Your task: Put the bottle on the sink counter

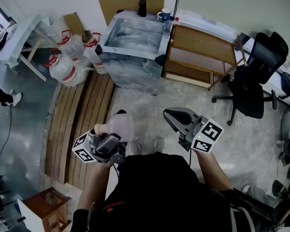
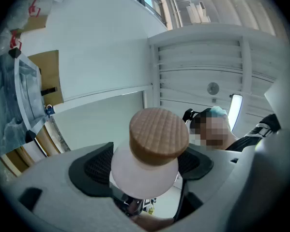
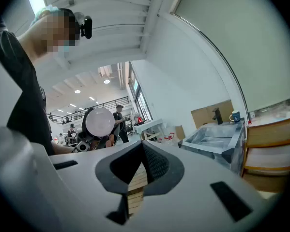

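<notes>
1. Bottle (image 2: pixel 149 151): pale, see-through body with a tan ribbed cap (image 2: pixel 159 134). It was clamped between the pads of the left claw (image 2: pixel 145 170), with the cap turned back toward that claw's camera. In the head view it was seen at lower left of centre, held in the air above the floor and well apart from the sink.

2. Left claw: closed on the bottle's body, with a pad pressed on each side.

3. Right claw (image 3: pixel 143 146): the tips were brought together with nothing held between them. It was carried at lower right of centre in the head view, beside the left claw but apart from it.

4. Sink worktop (image 1: pixel 165 37): a grey metal unit placed at upper centre of the head view. A dark tap (image 1: pixel 142 7) was seen at its far edge and a blue mug (image 1: pixel 164 15) at its far right corner.

5. Wooden rack (image 1: pixel 198 57): stood just right of the sink.

6. Office chair (image 1: pixel 253 79): black, at the right of the frame.

7. Water jugs (image 1: pixel 67 64): clustered at upper left, beside the sink.

8. Wooden planks (image 1: pixel 79 124): laid on the floor at left.
</notes>
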`<move>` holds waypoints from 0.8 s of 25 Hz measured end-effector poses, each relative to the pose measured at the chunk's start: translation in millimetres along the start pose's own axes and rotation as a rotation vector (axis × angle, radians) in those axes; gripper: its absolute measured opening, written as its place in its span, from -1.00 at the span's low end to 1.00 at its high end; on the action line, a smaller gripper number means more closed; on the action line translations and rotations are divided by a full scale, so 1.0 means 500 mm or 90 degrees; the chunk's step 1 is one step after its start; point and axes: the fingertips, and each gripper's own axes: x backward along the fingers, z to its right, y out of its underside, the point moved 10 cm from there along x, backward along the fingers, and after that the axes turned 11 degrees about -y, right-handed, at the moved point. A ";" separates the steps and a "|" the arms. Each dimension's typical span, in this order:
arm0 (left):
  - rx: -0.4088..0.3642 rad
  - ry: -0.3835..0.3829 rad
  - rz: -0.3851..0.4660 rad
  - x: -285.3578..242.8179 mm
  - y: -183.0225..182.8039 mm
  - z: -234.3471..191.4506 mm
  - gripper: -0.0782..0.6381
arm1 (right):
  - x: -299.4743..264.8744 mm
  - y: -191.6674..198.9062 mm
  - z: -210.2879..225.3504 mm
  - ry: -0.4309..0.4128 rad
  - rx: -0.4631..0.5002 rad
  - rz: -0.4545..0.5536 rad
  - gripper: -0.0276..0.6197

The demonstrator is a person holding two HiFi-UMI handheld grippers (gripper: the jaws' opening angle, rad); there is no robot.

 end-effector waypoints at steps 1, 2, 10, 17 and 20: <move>0.000 -0.001 0.000 0.001 0.002 0.001 0.28 | 0.001 0.000 -0.001 -0.001 0.000 0.000 -0.90; 0.000 -0.001 0.000 0.001 0.003 0.002 0.28 | 0.002 0.000 -0.001 -0.001 0.001 0.000 -0.90; -0.003 -0.008 0.011 -0.012 0.019 -0.005 0.28 | 0.012 -0.005 0.017 -0.014 0.001 -0.003 -0.90; -0.008 -0.019 0.024 -0.037 0.043 -0.010 0.28 | 0.039 -0.010 0.046 -0.027 -0.003 -0.008 -0.90; -0.011 -0.024 0.027 -0.053 0.055 -0.011 0.28 | 0.054 -0.014 0.060 -0.033 -0.004 -0.004 -0.90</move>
